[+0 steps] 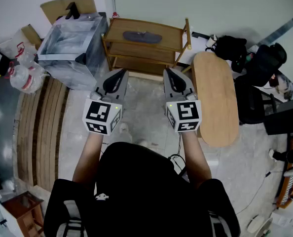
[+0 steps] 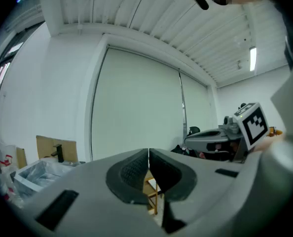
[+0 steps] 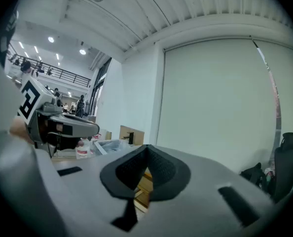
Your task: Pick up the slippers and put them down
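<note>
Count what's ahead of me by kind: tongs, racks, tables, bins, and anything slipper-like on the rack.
Tongs: 2 (left tongs, right tongs, both shut, nothing held)
Wooden rack: 1
Oval wooden table: 1
Clear plastic bin: 1
Dark slipper-like item on the rack's top shelf: 1
Total: 6

A dark grey slipper (image 1: 142,36) lies flat, lengthwise, on the top tier of the wooden shelf (image 1: 172,32).
</note>
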Tool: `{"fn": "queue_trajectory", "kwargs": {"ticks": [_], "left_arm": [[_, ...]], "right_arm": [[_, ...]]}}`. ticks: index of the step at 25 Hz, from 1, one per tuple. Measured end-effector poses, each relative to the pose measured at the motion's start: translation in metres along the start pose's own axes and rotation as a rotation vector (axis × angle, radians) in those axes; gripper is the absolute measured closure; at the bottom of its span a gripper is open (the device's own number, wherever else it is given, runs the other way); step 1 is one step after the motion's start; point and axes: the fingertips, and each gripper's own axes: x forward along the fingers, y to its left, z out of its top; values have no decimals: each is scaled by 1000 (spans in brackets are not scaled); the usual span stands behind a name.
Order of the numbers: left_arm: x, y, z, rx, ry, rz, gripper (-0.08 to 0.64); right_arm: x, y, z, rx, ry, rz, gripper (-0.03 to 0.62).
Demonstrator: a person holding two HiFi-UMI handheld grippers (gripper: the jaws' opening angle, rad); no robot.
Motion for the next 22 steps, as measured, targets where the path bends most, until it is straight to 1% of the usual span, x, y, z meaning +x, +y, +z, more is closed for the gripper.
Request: {"fn": "queue_trajectory", "kwargs": {"ticks": [3,7,11,14,17,22], "left_arm": [[-3,-4,0,-2,0,-4,552],[-4,-8,1,-1,-5,-3,552],[-1,-13,0,-1,0,-13,552],[3,-14,0,-2,3,-14,552],[7,-11,-1,-4,4,-8,552],[12,2,-9,-49,14,21,552]], "right_arm": [[-5,3,-1,-2,2,6,594],[-9,1,-3,30,0,12,594],[-11,-2,-7,3,4,4,594],[-9,-4,-6,4,-1,10,594],[-6,-9,-4,10,-10,-3,592],[2,-12,-9,13,-1,-2,592]]}}
